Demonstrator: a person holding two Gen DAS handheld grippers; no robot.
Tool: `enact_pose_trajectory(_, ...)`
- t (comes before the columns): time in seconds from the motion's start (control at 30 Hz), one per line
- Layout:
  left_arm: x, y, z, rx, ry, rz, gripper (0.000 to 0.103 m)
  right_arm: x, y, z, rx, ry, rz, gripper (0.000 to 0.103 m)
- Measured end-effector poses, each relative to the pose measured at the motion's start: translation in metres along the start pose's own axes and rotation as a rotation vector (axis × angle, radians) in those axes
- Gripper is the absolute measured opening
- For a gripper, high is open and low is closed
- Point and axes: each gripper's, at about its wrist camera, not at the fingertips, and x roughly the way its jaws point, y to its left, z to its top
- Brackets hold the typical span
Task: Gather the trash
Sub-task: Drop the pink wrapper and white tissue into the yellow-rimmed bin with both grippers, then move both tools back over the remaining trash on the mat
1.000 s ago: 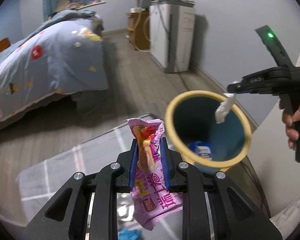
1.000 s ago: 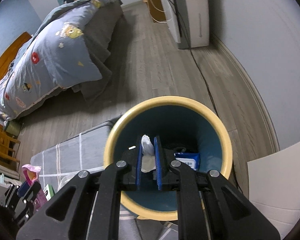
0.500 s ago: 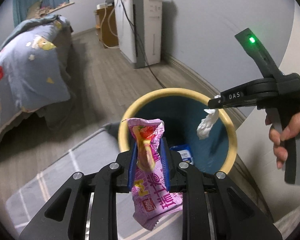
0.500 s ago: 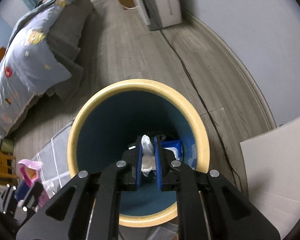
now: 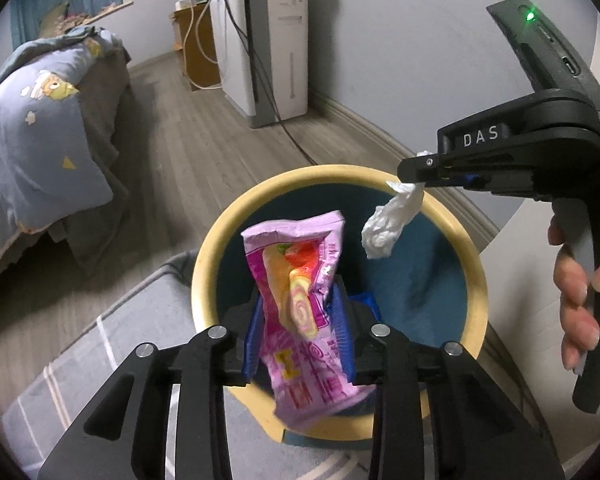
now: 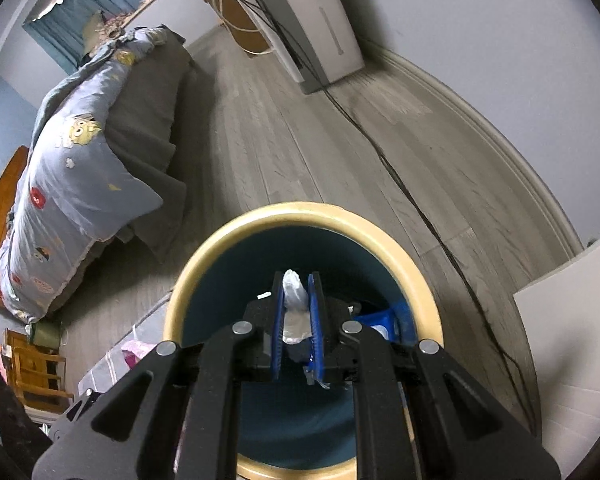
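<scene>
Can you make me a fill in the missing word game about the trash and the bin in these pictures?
1. The left gripper, its jaws opening, has a ____ snack wrapper between them.
2. The right gripper pinches a crumpled white ____.
3. Both pieces of trash hang over the bin, whose rim is ____.
4. Inside, the bin is dark ____.

Missing words: pink; tissue; yellow; blue

The bin (image 5: 204, 264) floor is mostly hidden behind the pink wrapper (image 5: 300, 312); the blue packet (image 6: 384, 320) inside shows only partly.
</scene>
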Motion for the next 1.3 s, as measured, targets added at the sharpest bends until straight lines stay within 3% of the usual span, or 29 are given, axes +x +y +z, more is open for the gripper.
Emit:
enact_pose_trajectory(0.1, 0.001, 0.003, -0.002, -0.009, -0.001, 0.004, 0.045, 0.002, 0.003, 0.001, -0.008, 0.005, 0.009, 0.017)
enact_pose_trajectory(0.17, 0.001, 0.004, -0.003, -0.009, -0.002, 0.008, 0.049, 0.003, 0.003, 0.001, -0.006, 0.007, 0.014, 0.038)
enact_pose_trajectory(0.27, -0.001, 0.009, -0.007, -0.019, 0.001, 0.016, 0.055, 0.001, 0.002, 0.001, -0.003, -0.009, 0.005, 0.056)
enact_pose_trajectory(0.37, -0.006, 0.015, -0.010, -0.035, -0.009, 0.024, 0.069, -0.001, 0.002, 0.001, 0.001, -0.019, -0.005, 0.066)
enact_pose_trajectory(0.47, -0.010, 0.019, -0.012, -0.047, -0.021, 0.035, 0.081, -0.001, 0.002, 0.001, 0.005, -0.016, -0.010, 0.069)
enact_pose_trajectory(0.53, -0.014, 0.023, -0.014, -0.061, -0.026, 0.055, 0.093, -0.003, 0.004, 0.002, -0.001, -0.018, -0.018, 0.082)
enact_pose_trajectory(0.57, -0.016, 0.026, -0.015, -0.069, -0.029, 0.068, 0.093, -0.006, 0.005, 0.002, -0.007, -0.025, -0.028, 0.089)
enact_pose_trajectory(0.67, -0.023, 0.035, -0.019, -0.098, -0.031, 0.066, 0.093, -0.012, 0.010, 0.001, -0.018, -0.037, -0.056, 0.096)
enact_pose_trajectory(0.93, -0.068, 0.057, -0.033, -0.134, -0.055, 0.121, 0.094, -0.024, 0.020, -0.001, -0.015, -0.026, -0.127, 0.097)
enact_pose_trajectory(1.17, -0.133, 0.095, -0.056, -0.174, -0.084, 0.185, 0.095, -0.034, 0.053, -0.011, -0.110, -0.019, -0.157, 0.097)
enact_pose_trajectory(1.3, -0.178, 0.128, -0.079, -0.200, -0.099, 0.265, 0.096, -0.036, 0.076, -0.018, -0.181, -0.013, -0.158, 0.097)
